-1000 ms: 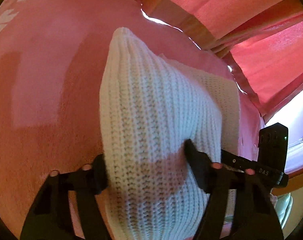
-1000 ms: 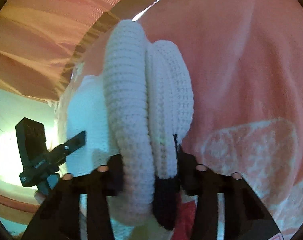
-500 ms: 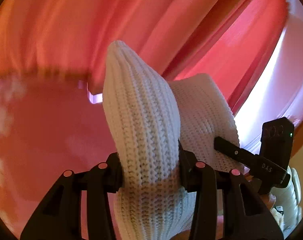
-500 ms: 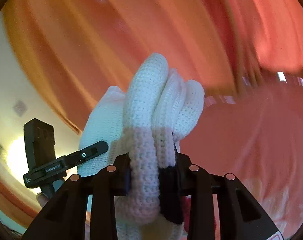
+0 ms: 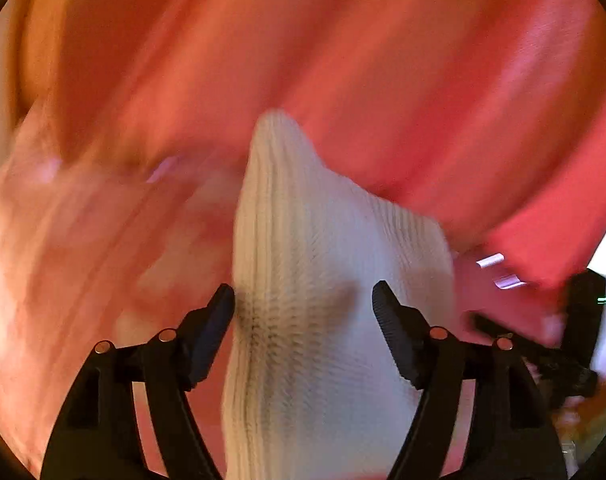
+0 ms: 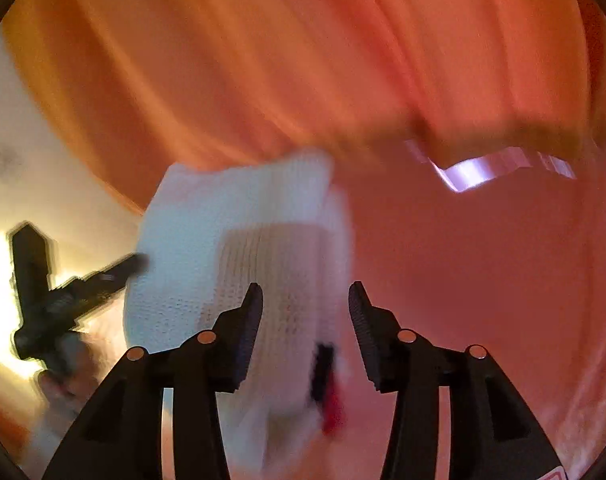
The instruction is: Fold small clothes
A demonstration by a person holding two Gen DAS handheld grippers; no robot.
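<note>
A white knitted garment (image 5: 323,280) fills the middle of the left wrist view and is blurred by motion. My left gripper (image 5: 303,308) has its jaws apart; the left pad touches the knit and the right pad stands off it. In the right wrist view the same garment (image 6: 239,248) hangs between and left of my right gripper (image 6: 305,308), whose jaws are also apart. A black and red label (image 6: 327,384) shows low on the knit. The other gripper shows at the left edge of the right wrist view (image 6: 63,292).
Pink-red curtains (image 5: 383,80) fill the background above a pink cloth surface (image 6: 483,280). A bright gap of light (image 6: 483,168) shows under the curtain. The other gripper's black body (image 5: 563,332) sits at the right edge of the left wrist view.
Both grippers have opened from their tight grip on the knit. The garment has dropped lower and spread wider between the jaws. Both views are blurred by fast motion.
</note>
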